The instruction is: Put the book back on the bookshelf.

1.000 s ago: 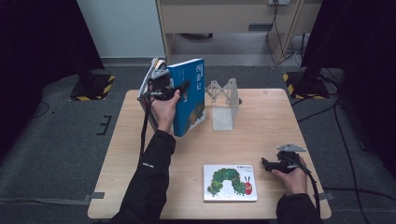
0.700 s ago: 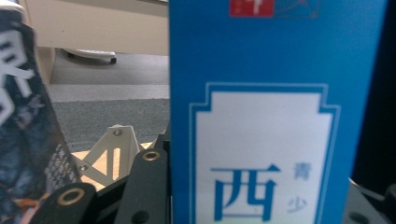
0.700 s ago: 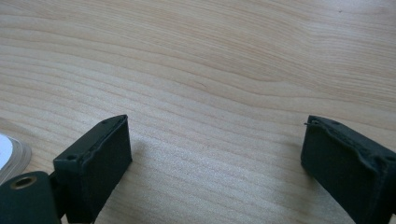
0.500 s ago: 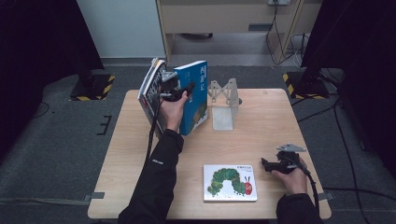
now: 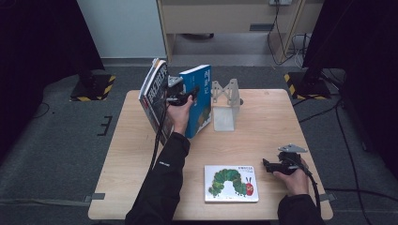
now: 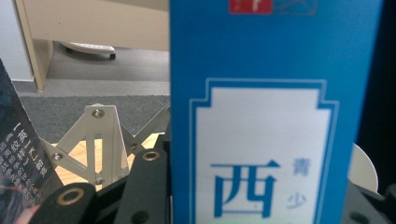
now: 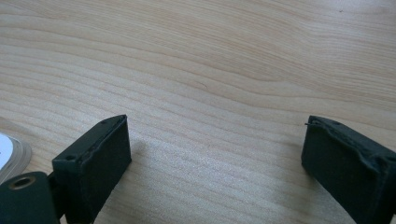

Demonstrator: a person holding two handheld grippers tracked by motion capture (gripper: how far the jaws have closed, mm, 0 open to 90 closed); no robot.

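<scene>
My left gripper point(image 5: 184, 96) is shut on an upright blue book point(image 5: 200, 101), held above the table's back left. In the left gripper view the blue book's cover point(image 6: 275, 116) stands between the black jaws. A dark magazine-like book point(image 5: 155, 101) leans away to its left, also seen as a dark cover point(image 6: 18, 172). A metal book stand point(image 5: 225, 103) stands just right of the blue book. My right gripper point(image 5: 268, 166) rests open on the wood near the front right, with nothing between its fingers point(image 7: 215, 158).
A caterpillar picture book point(image 5: 231, 183) lies flat near the table's point(image 5: 263, 126) front edge, just left of the right gripper; its white corner point(image 7: 9, 154) shows. Beyond the table are a pale cabinet point(image 5: 225, 18) and dark curtains.
My left gripper has carried the blue book a little right, toward the stand, and the gap to the dark book has widened. The right gripper has stayed put.
</scene>
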